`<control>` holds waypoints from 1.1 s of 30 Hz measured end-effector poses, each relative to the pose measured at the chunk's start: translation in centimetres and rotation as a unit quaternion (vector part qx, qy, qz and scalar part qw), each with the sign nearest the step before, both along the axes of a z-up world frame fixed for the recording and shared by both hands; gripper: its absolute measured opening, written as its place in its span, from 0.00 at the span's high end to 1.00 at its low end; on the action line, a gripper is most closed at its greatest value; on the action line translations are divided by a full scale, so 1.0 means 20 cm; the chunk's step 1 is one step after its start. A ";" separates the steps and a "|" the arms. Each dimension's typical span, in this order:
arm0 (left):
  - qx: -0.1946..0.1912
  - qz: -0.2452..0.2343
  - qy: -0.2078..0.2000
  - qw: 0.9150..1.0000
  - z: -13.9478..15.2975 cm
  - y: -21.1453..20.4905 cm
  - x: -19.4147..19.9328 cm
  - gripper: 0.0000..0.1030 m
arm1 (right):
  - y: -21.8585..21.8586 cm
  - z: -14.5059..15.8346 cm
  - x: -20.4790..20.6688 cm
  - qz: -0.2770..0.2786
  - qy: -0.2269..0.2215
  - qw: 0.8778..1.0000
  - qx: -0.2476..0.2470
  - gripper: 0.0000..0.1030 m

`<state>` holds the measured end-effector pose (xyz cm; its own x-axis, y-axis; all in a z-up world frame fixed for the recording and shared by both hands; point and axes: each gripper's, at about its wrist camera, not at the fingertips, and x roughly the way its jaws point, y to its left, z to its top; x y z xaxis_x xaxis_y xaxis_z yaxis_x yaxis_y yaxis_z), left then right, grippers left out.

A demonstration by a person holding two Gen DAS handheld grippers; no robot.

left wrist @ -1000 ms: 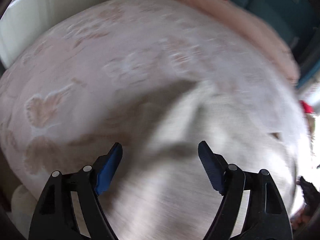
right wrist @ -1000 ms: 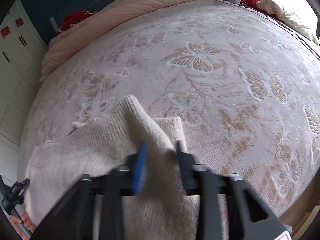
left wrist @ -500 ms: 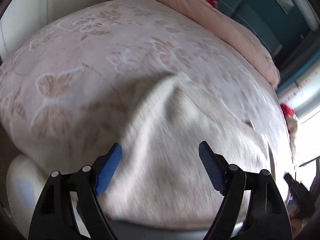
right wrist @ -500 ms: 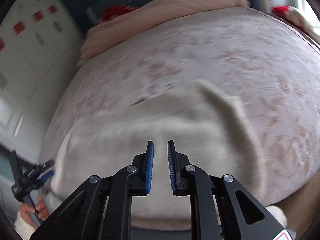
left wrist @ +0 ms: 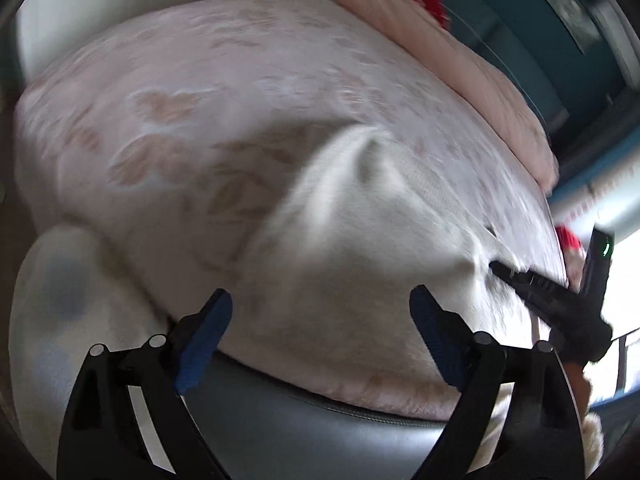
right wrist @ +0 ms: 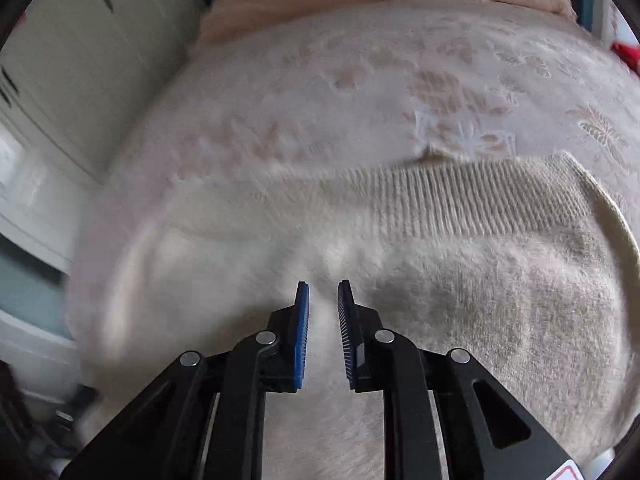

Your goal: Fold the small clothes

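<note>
A cream knitted sweater [left wrist: 360, 220] lies on the bed near its front edge, with a raised fold at its far end. My left gripper [left wrist: 320, 320] hangs over the sweater's near edge; its jaws are opening wide and hold nothing. In the right wrist view the sweater [right wrist: 480, 280] fills the lower half, its ribbed hem [right wrist: 460, 200] running across. My right gripper [right wrist: 323, 304] hovers over the sweater's middle with a narrow gap between its blue pads [right wrist: 302, 332] and nothing in it. The left wrist view also shows the right gripper [left wrist: 500, 270], its tip at the sweater's right side.
The bed carries a pink coverlet with butterflies [left wrist: 180, 100]. A pink duvet [left wrist: 440, 60] is bunched at the far side. The grey bed frame [left wrist: 320, 432] runs below the coverlet's edge. A white soft object [left wrist: 60, 300] sits low at left. White cupboards [right wrist: 80, 60] stand beside the bed.
My right gripper let go of the sweater fold it was pinching and swung left over the garment. My left gripper drew back toward the bed's front edge and its jaws widened.
</note>
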<state>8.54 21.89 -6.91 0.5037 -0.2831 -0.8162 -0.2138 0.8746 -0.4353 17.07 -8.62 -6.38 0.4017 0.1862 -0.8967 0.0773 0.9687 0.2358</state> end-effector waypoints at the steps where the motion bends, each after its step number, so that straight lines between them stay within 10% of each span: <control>1: -0.010 0.009 0.013 1.000 -0.04 0.02 0.01 0.15 | 0.01 -0.08 0.01 0.006 0.020 1.000 -0.010 0.87; 9: -0.107 0.050 0.071 0.990 -0.23 0.07 0.06 0.11 | -0.09 0.17 -0.20 -0.022 -0.033 0.999 0.021 0.85; 15: -0.136 0.097 0.055 0.985 -0.26 0.09 0.08 0.07 | -0.16 -0.07 -0.19 -0.025 -0.005 1.000 0.001 0.86; 17: -0.142 0.091 0.046 0.985 -0.24 0.09 0.10 0.31 | -0.13 -0.07 -0.19 -0.016 -0.009 1.000 -0.019 0.86; 19: -0.133 0.073 0.051 0.987 -0.21 0.08 0.12 0.70 | -0.09 -0.07 -0.19 -0.002 -0.009 0.999 -0.042 0.85; 26: -0.079 -0.026 -0.052 0.995 0.24 -0.15 0.11 0.78 | -0.16 -0.09 -0.20 -0.012 -0.018 1.000 0.003 0.86; 33: -0.028 -0.220 -0.148 0.964 0.67 -0.84 0.05 0.79 | -0.35 -0.01 -0.27 -0.034 -0.037 0.995 0.088 0.85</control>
<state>9.62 5.12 6.53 0.5331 -0.5624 -0.6321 0.3142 0.8252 -0.4693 11.68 -15.52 -6.54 0.4822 0.3081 -0.8201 0.1173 0.9050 0.4089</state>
